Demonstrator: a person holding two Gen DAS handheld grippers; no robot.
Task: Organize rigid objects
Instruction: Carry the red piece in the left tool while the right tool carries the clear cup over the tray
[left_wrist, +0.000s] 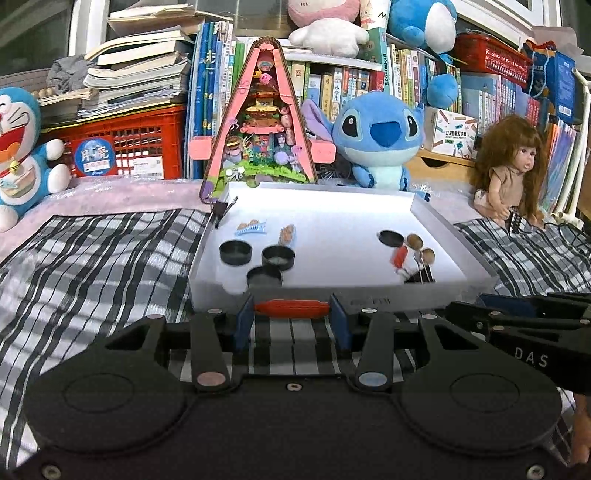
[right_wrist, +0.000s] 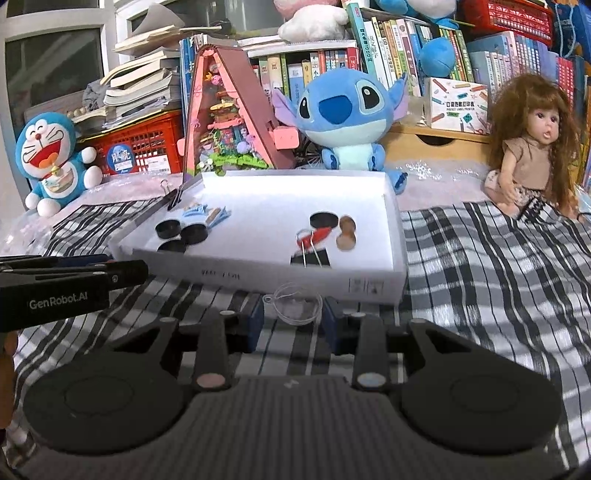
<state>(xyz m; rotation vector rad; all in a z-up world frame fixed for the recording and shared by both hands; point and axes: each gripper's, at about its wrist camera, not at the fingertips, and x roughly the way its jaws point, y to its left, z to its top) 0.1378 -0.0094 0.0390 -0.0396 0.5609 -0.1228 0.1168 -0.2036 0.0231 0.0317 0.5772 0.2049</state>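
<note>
My left gripper (left_wrist: 291, 308) is shut on a flat red-orange clip (left_wrist: 291, 308), held crosswise between its blue pads just in front of the white box (left_wrist: 369, 221). My right gripper (right_wrist: 293, 309) is shut on a small clear round lid or ring (right_wrist: 295, 304), also just short of the white box (right_wrist: 397, 236). Inside the box lie three black round caps (left_wrist: 235, 252), blue hair clips (left_wrist: 251, 227), another black cap (left_wrist: 391, 238), brown discs (left_wrist: 414, 242) and a red clip (left_wrist: 400, 256). The other gripper's black body shows at each view's side.
A black-and-white plaid cloth (left_wrist: 92, 258) covers the surface. Behind the box stand a pink triangular toy house (left_wrist: 264, 122), a blue plush (left_wrist: 380, 136), a Doraemon plush (left_wrist: 18, 147), a doll (left_wrist: 511, 166), red crates and shelves of books. A binder clip (right_wrist: 173, 195) sits on the box's left corner.
</note>
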